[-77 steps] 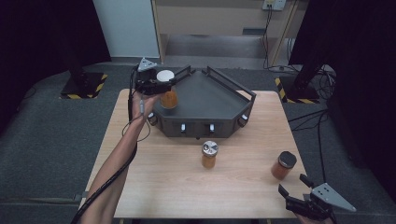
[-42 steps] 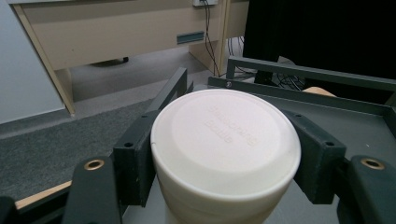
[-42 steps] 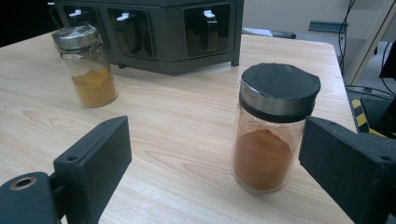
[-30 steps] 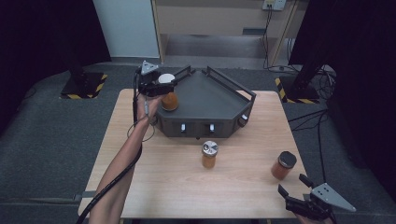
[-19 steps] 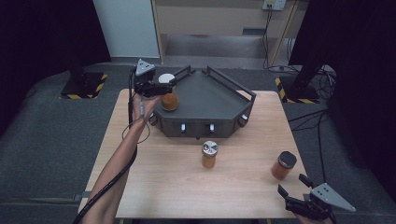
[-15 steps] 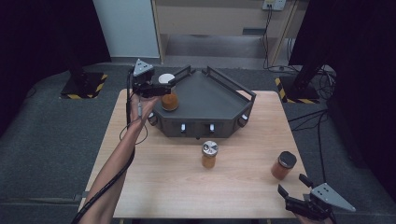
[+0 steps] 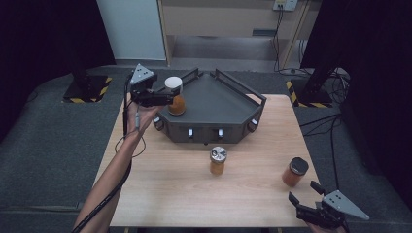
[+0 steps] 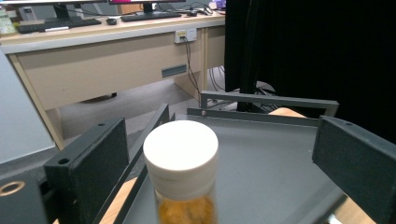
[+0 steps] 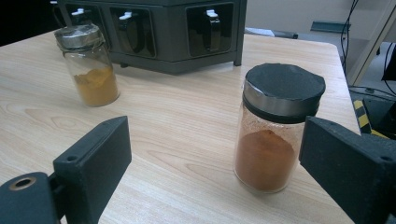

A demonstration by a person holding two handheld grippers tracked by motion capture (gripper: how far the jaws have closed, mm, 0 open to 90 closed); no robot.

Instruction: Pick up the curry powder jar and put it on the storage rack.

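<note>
Left tongs (image 7: 167, 97) just opened, off white-lidded jar (image 7: 175, 95) on tray (image 7: 228, 104), right tongs (image 7: 303, 201) unmoved, open, empty

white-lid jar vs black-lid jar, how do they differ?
The white-lid jar stands on the grey rack, between the open left gripper; the black-lid jar stands on the table, ahead of the right gripper. Its powder looks redder; the white-lid jar's is yellower. Both stand upright, lids on.
</note>
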